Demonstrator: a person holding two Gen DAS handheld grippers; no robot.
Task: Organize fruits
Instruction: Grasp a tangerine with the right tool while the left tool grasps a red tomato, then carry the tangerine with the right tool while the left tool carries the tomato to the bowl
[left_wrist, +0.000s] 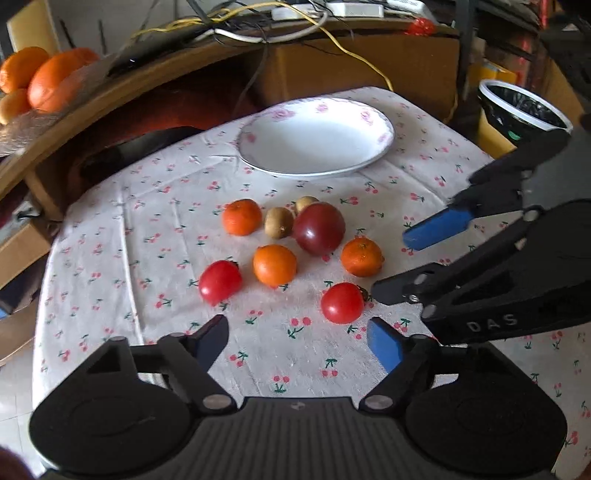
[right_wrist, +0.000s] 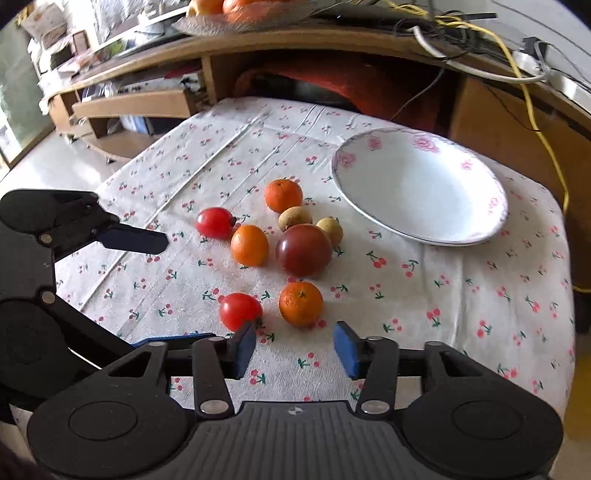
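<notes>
On the cherry-print tablecloth (left_wrist: 110, 258) lie three oranges (left_wrist: 274, 265), two red tomatoes (left_wrist: 219, 282), a big dark red tomato (left_wrist: 319, 229) and two brown kiwis (left_wrist: 279, 222). A white floral plate (left_wrist: 316, 136) sits behind them with nothing on it. My left gripper (left_wrist: 299, 338) is open, just short of the fruit. My right gripper (right_wrist: 295, 347) is open too; an orange (right_wrist: 300, 303) lies just ahead of its gap, and a red tomato (right_wrist: 240, 311) is by its left pad. The right gripper (left_wrist: 410, 262) also shows from the left wrist, the left gripper (right_wrist: 184, 290) from the right wrist.
A glass dish of oranges (left_wrist: 44, 77) stands on the curved wooden desk at the back left. A black-lined bin (left_wrist: 524, 107) stands off the table's right corner. Cables (right_wrist: 517, 55) and a cardboard box (left_wrist: 369, 66) sit behind the plate (right_wrist: 417, 184).
</notes>
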